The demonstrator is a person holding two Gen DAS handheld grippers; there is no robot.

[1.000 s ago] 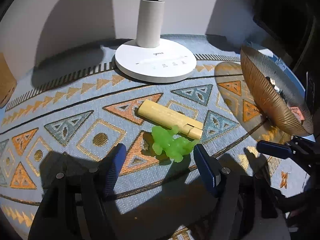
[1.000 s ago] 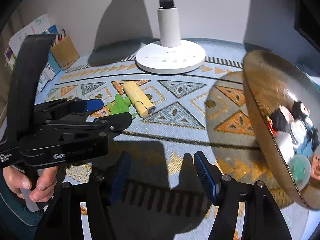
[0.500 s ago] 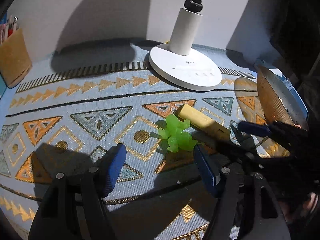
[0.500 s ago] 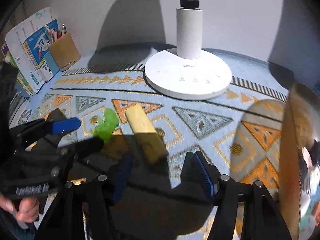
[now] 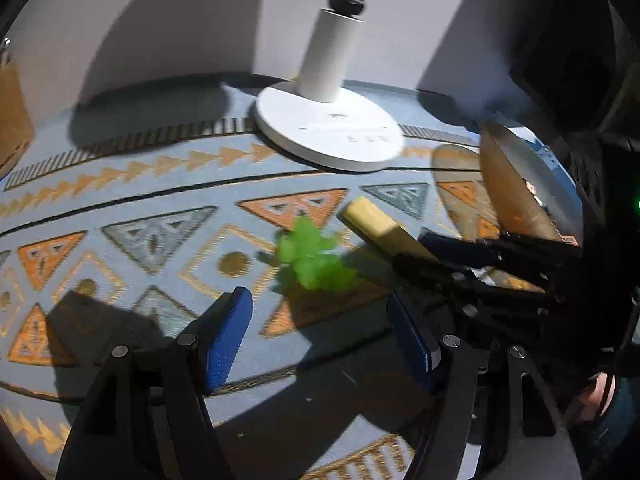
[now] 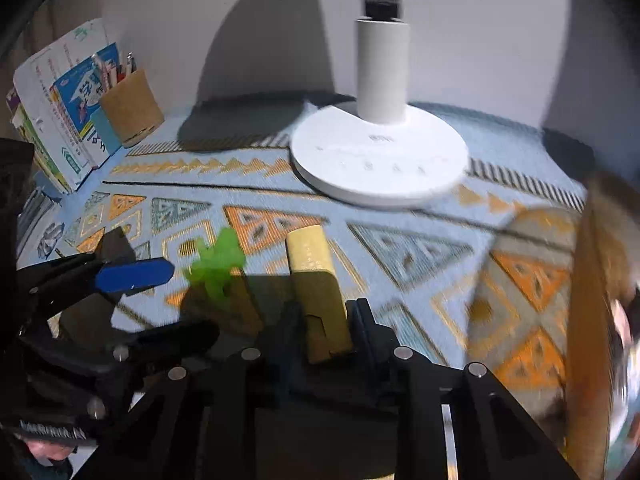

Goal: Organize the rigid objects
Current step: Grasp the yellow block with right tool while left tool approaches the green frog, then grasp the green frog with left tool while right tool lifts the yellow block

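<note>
Centrally, the right claw [image 6: 320, 328] pinches the near end of a tan rectangular block [image 6: 316, 280] lying on the patterned surface [image 6: 400, 248]. Just left of it sits a green toy figure [image 5: 312, 260], ahead of the left claw [image 5: 320, 340], whose fingers are spread, holding nothing.

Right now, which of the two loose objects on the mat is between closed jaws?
The yellow block: the right gripper is shut on it. The green toy lies free.

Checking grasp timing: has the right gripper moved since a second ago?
Yes. In its own view the right gripper has closed in toward the lamp base, and its tongs now clamp the yellow block.
</note>
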